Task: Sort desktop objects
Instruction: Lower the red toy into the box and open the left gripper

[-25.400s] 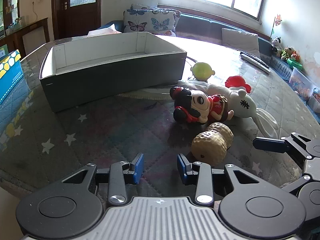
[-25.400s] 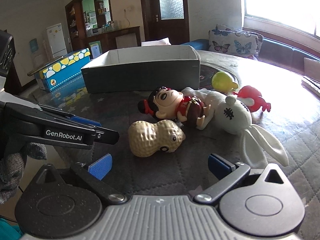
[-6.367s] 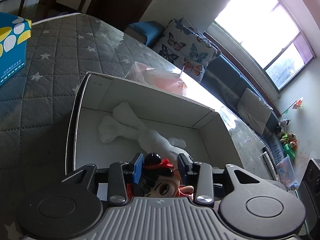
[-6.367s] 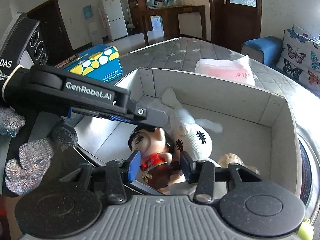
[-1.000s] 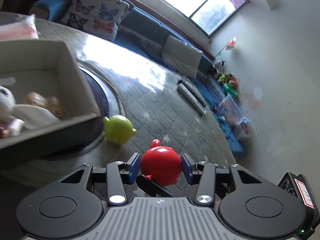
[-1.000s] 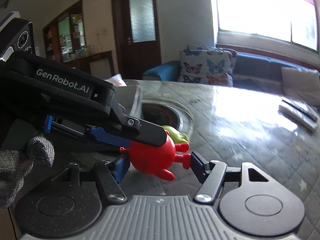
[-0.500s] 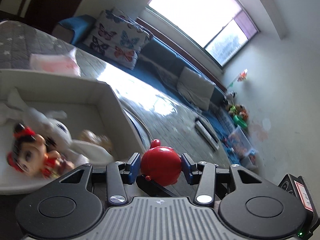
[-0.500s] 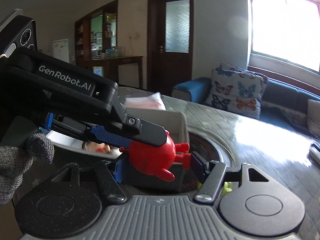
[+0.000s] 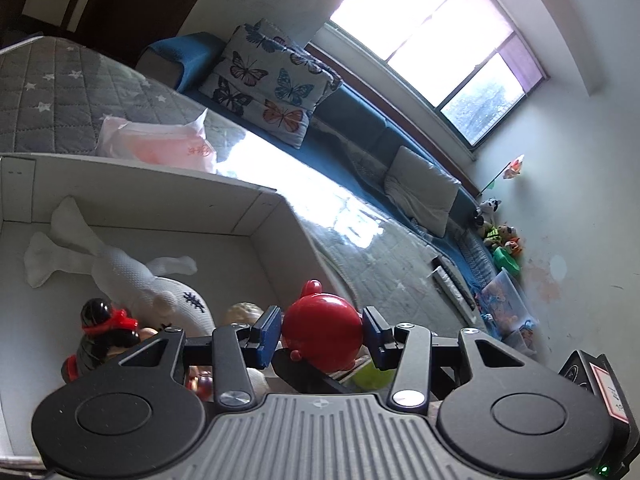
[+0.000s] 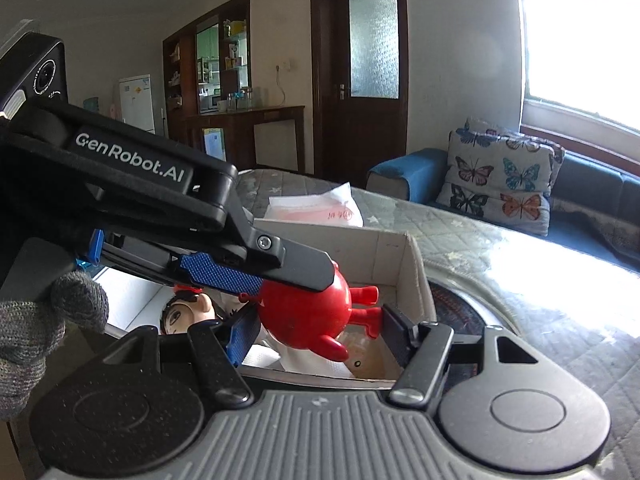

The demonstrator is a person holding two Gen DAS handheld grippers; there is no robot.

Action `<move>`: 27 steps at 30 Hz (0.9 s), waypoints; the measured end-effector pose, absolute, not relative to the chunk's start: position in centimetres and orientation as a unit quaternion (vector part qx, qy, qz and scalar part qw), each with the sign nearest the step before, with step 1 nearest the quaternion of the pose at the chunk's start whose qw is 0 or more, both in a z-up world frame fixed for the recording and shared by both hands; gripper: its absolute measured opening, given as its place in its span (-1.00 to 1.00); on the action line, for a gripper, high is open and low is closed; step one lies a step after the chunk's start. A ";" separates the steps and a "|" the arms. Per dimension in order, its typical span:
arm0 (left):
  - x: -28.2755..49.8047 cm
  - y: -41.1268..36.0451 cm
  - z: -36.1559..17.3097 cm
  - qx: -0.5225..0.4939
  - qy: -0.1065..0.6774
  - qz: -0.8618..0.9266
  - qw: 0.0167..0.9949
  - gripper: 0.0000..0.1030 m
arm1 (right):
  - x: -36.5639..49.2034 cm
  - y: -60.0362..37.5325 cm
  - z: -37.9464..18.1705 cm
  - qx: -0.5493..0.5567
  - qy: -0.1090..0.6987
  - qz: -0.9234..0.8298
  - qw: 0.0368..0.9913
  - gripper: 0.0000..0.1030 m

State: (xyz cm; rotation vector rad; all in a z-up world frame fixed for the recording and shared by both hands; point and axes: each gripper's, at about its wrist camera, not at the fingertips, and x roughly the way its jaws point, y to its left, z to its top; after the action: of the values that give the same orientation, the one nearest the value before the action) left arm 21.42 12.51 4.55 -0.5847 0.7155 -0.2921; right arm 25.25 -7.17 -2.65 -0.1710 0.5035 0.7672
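In the left wrist view the box [image 9: 256, 216] fills the left side, and it already holds a white rabbit [image 9: 132, 276], a doll [image 9: 104, 332] with a red hair band and, half hidden behind the pads, a peanut toy [image 9: 244, 312]. So most of the sorting looks done. Moving right, the left hand-held gripper [image 9: 322, 330] is closed on the red toy [image 9: 322, 334], a blue pad pressed to each flank, and holds it in the air above the box's near right corner. Below it a green toy [image 9: 370, 376] peeks out (whether it sits inside the box or on the bench [image 9: 380, 272] beside it I cannot tell). Further right a remote [image 9: 452, 284] lies on the bench.

The right hand-held gripper [image 10: 316, 330] stands wide apart with nothing in it, just beneath the red toy. What seems left: drop the red toy in, then deal with the green one.
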 end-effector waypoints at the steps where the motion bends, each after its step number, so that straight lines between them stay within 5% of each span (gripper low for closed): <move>1: 21.6 12.6 4.4 -0.279 0.346 -0.139 0.885 -0.07 | 25.4 -7.0 -2.9 -0.081 0.245 0.370 0.893 0.29; 27: 21.2 12.6 3.0 -0.263 0.360 -0.116 0.888 -0.08 | 24.7 -6.7 -4.4 -0.078 0.256 0.375 0.888 0.30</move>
State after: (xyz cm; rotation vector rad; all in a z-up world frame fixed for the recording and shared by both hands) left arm 21.15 12.60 2.97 -0.5468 0.7478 -0.2406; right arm 24.73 -6.66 -4.37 -0.1613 0.5314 0.7794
